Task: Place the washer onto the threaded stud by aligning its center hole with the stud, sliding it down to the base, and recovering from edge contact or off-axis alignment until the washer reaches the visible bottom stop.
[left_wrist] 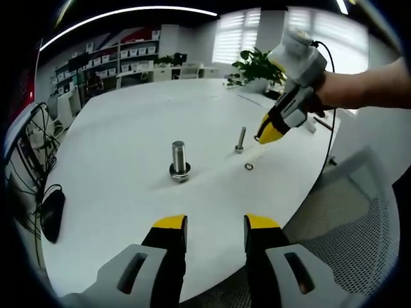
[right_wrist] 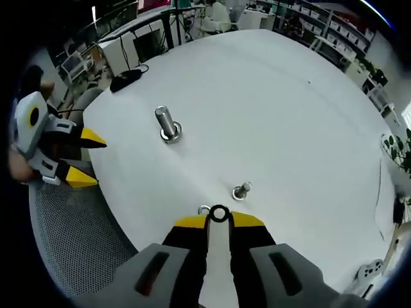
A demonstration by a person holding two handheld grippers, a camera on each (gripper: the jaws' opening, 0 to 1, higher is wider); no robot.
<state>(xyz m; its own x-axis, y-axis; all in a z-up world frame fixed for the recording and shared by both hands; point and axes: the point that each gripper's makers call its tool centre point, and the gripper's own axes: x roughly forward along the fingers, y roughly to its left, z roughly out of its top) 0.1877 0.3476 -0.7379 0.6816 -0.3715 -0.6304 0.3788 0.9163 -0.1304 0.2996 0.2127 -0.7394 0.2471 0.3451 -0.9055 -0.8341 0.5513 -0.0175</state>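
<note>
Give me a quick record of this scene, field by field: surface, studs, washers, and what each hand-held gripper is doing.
surface: white table
large stud: upright, a washer already at its base
small stud: upright, bare
loose washer: flat on the table beside the small stud
held washer: pinched at the tips of the right hand-held gripper
right hand-held gripper: shut on the held washer, close to the small stud
left hand-held gripper: open, empty, at the table's near edge

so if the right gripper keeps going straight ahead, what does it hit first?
Probably the small threaded stud, just ahead and slightly right of the right gripper, which is shut on a washer. Depth is unclear.
</note>
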